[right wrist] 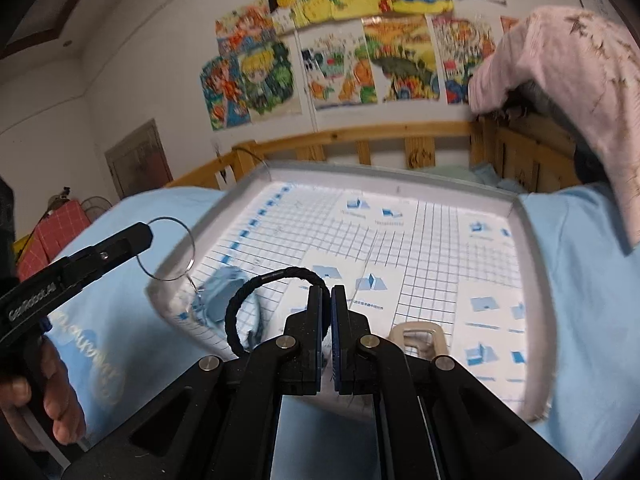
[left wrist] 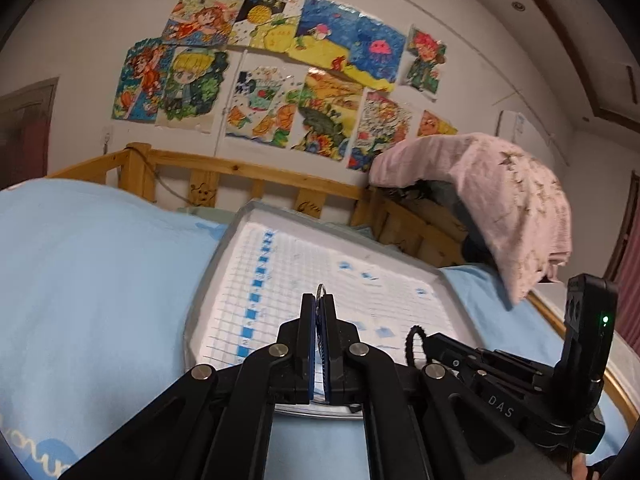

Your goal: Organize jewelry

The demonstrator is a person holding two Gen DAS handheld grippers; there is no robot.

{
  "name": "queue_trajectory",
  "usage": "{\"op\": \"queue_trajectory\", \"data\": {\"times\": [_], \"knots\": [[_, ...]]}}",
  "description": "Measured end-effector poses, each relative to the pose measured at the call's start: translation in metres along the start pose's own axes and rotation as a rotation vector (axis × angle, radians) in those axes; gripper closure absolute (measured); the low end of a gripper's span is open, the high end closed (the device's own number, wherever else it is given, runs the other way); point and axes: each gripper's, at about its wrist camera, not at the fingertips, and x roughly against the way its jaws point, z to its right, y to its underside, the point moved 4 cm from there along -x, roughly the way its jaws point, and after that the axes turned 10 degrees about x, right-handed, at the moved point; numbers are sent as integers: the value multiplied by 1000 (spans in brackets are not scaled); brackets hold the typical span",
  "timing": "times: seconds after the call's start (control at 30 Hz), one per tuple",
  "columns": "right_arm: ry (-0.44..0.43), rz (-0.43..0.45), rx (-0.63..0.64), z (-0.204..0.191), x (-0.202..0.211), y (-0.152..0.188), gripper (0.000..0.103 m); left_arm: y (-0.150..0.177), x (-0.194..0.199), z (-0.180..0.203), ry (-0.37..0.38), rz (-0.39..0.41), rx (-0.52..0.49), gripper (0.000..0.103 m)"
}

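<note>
From the left wrist view, the left gripper (left wrist: 319, 304) has its two jaws pressed together on a thin wire ring (left wrist: 321, 290), and only a bit of the ring pokes out above the tips. Behind it a shallow white tray (left wrist: 224, 240) with a blue grid lies on a light blue bed sheet (left wrist: 92, 264). The part of the tray seen here is bare. At the right, the right gripper (left wrist: 424, 338) pinches a black braided bracelet (left wrist: 412, 340).

From the right wrist view, the right gripper (right wrist: 326, 294) is clamped on the black braided bracelet (right wrist: 244, 300), which loops out to the left over the tray (right wrist: 524, 216). A beige clip-like thing (right wrist: 416, 336) lies in the tray just right of the jaws. Something blurry and grey-blue (right wrist: 224, 292) sits near the tray's left edge. The left gripper (right wrist: 146, 236), held by a hand (right wrist: 48, 396), holds the wire ring (right wrist: 170, 248) up above that edge.
</note>
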Motion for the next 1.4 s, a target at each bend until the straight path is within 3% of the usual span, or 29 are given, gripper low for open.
{"op": "queue_trajectory", "data": {"times": [0.4, 0.5, 0.57, 0.6, 0.67, 0.7, 0.8, 0.87, 0.93, 1.07, 1.13, 1.27, 1.4], "knots": [[34, -62, 47, -12, -28, 6, 99, 25, -28, -25, -156, -89, -27, 96], [31, -64, 49, -11, -26, 7, 98, 27, -24, -26, -154, -89, -15, 84], [23, -59, 33, -8, -24, 7, 95, 25, -20, -26, -150, -67, -8, 69], [20, -58, 25, -7, -23, 7, 89, 24, -18, -26, -146, -59, -3, 63], [25, -47, 13, -3, -19, 8, 73, 22, -11, -27, -139, -26, 18, 34], [30, -26, 5, -2, -13, 7, 65, 20, -8, -27, -134, -8, 27, 33], [32, 26, -18, 5, 5, 6, 60, 16, 6, -25, -125, 31, 38, 23], [43, 58, -26, 7, 19, 7, 42, 14, 16, -21, -125, 53, 31, 11], [61, 104, -22, 8, 37, 6, 14, 11, 31, -18, -140, 103, 24, 0], [89, 207, -5, 8, 81, 6, 10, 8, 63, -12, -145, 183, 31, 0], [106, 250, 6, 7, 103, 6, 2, 8, 78, -8, -141, 206, 27, 0], [119, 328, 11, 7, 148, 9, 2, 15, 115, 2, -123, 256, 27, 0], [128, 364, 12, 6, 182, 17, 2, 27, 142, 11, -94, 257, 22, 0]]}}
